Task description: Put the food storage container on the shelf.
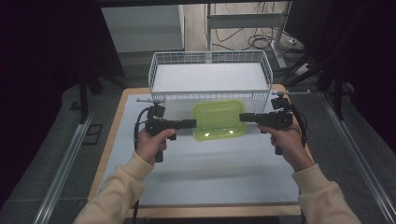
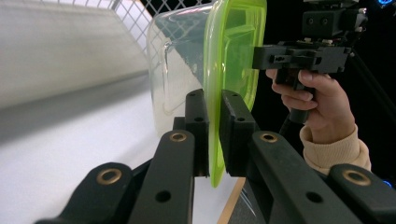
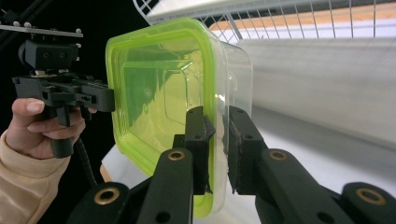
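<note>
A person, seen from above, holds black two-jaw tongs in each hand over a white-covered surface (image 1: 205, 172) with a light wooden edge. Between the two tongs sits a clear plastic food container with a translucent lime-green lid (image 1: 218, 120), roughly in the middle of the surface and just in front of a white wire basket (image 1: 163, 70) at the far side.

The left tongs (image 1: 190, 123) reach in from the left and meet the container's left edge. In the left gripper view, the left tongs (image 2: 214, 133) have their jaws nearly closed, with the thin green rim of the lid pinched between them. The right tongs (image 1: 243, 117) reach in from the right to the opposite edge. In the right gripper view, the right tongs (image 3: 216, 149) straddle the lid's rim with a narrow gap between the jaws; whether both jaws actually press on the rim is hard to tell.

The person's left hand (image 1: 152, 144) and right hand (image 1: 287, 140) emerge from cream sleeves that are cut off by the bottom of the high view. From above, the lid hides the clear body of the container. The inside of the basket looks plain white.

Around the surface the room is dim: grey floor, metal rails on either side, dark stands, and a tangle of cables on the floor beyond the basket.
</note>
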`<state>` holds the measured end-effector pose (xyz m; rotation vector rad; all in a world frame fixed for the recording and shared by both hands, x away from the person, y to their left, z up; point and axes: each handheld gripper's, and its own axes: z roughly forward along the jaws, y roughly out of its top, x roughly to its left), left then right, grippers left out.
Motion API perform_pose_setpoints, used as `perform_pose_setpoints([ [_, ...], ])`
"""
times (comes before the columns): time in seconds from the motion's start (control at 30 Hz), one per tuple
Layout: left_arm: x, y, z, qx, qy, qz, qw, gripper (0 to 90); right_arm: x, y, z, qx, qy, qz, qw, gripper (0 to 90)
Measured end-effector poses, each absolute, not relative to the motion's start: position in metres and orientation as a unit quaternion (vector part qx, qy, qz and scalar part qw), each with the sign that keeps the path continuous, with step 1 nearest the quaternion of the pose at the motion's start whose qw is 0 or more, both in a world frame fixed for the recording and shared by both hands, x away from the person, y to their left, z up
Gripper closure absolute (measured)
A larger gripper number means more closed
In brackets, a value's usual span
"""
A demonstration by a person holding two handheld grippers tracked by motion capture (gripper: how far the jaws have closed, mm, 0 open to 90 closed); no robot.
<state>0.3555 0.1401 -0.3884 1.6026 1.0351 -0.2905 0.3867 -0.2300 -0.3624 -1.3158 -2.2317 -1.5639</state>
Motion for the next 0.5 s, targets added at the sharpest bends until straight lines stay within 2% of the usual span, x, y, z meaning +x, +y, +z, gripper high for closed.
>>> perform_pose_setpoints([
  [0.5, 0.414, 0.155, -0.348, 0.681, 0.442, -0.123, 0.57, 82.8, 0.437, -0.213, -0.32, -0.446, -0.726, -0.522, 0.04, 79.4],
])
